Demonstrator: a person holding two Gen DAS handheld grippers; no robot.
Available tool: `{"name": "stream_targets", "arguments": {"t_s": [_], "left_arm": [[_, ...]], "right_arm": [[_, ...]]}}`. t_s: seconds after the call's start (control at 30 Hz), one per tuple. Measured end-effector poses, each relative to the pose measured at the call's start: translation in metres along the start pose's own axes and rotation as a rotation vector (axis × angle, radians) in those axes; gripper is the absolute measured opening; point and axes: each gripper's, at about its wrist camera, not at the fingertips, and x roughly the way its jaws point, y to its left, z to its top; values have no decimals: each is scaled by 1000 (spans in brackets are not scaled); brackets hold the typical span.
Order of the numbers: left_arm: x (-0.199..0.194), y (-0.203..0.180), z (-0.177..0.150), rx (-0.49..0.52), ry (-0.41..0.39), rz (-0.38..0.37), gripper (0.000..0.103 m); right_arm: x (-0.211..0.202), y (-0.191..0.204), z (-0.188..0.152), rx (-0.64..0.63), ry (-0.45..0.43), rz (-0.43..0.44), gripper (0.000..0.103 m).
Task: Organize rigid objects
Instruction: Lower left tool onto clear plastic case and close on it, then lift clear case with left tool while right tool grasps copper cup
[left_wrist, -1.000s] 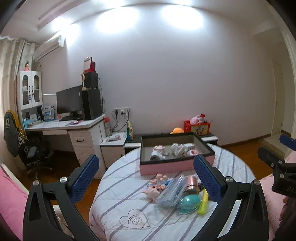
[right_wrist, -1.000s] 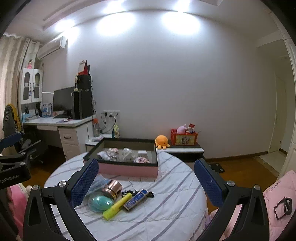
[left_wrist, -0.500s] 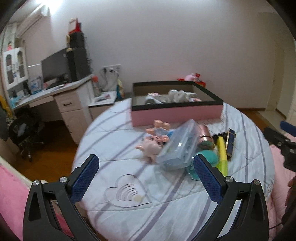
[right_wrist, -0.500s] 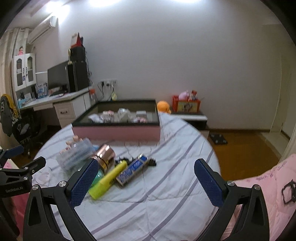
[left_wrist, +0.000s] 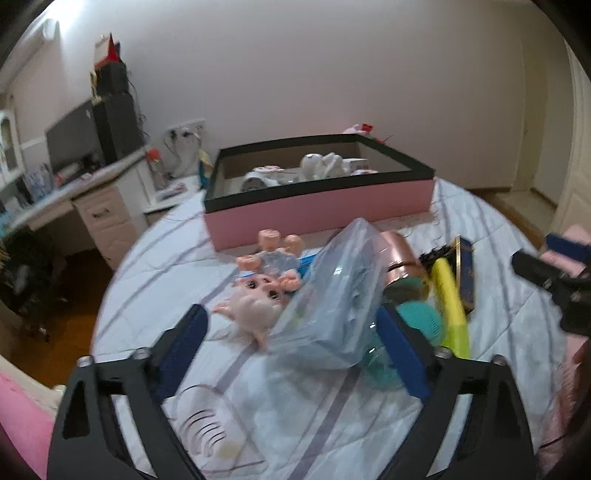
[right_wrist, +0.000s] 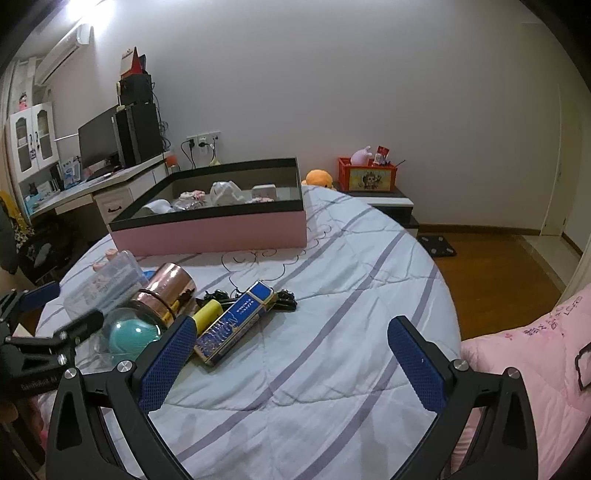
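— Pink-sided box (left_wrist: 317, 206) is seen upper centre of the left wrist view, already loaded; why is clutter left before it?

— It is judged unsorted. Left gripper (left_wrist: 291, 339) is closing, pads not yet pressing, with the clear plastic case (left_wrist: 332, 295) between them. Right gripper (right_wrist: 291, 354) is spread, empty; the blue-gold box (right_wrist: 236, 321) lies just upper left.

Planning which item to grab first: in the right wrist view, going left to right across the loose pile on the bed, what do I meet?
Clear plastic case → teal ball → rose-gold cup → yellow marker → blue box.
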Motion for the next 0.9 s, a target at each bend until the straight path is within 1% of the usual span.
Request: {"name": "stream_targets", "arguments": {"t_s": [0.03, 0.07, 0.1, 0.17, 0.23, 0.27, 0.37, 0.43, 0.5, 0.53, 0.57, 0.7, 0.73, 0.77, 0.83, 0.9], "left_arm": [[3, 2, 1, -21, 6, -29, 76], [6, 2, 2, -37, 14, -63, 65], [8, 2, 3, -43, 16, -86, 56], [11, 0, 4, -42, 26, -109, 49], [13, -1, 6, -42, 33, -120, 45], [12, -1, 7, -45, 34, -126, 39], [9, 1, 5, -75, 39, -137, 37], [3, 2, 1, -84, 36, -132, 37], [-4, 5, -3, -98, 27, -122, 34], [-7, 5, -5, -92, 37, -126, 33], [-11, 6, -7, -93, 30, -121, 33], [-20, 9, -15, -100, 39, -111, 33], [-20, 10, -18, -97, 52, -109, 33], [-21, 10, -20, -101, 47, -107, 33], [-21, 12, -22, -101, 49, -93, 33], [-16, 13, -20, -111, 57, -99, 34]], "right_arm": [[2, 0, 0, 1, 6, 2, 103], [4, 0, 0, 0, 11, 4, 103], [6, 1, 0, -1, 17, 7, 103], [9, 2, -1, -4, 28, 9, 103], [11, 1, -1, -4, 34, 13, 103], [12, 1, -2, -4, 39, 12, 103], [15, 0, -3, 0, 54, 11, 103], [15, 0, -4, 4, 59, 17, 103], [15, 3, -3, -2, 59, 20, 103], [14, 5, -2, -7, 55, 23, 103], [14, 7, 0, -11, 52, 28, 103], [18, 26, 8, -45, 47, 58, 103], [21, 32, 10, -58, 53, 62, 103], [24, 39, 12, -70, 60, 62, 103], [28, 47, 14, -80, 69, 64, 103], [33, 56, 17, -90, 76, 69, 103]]}}
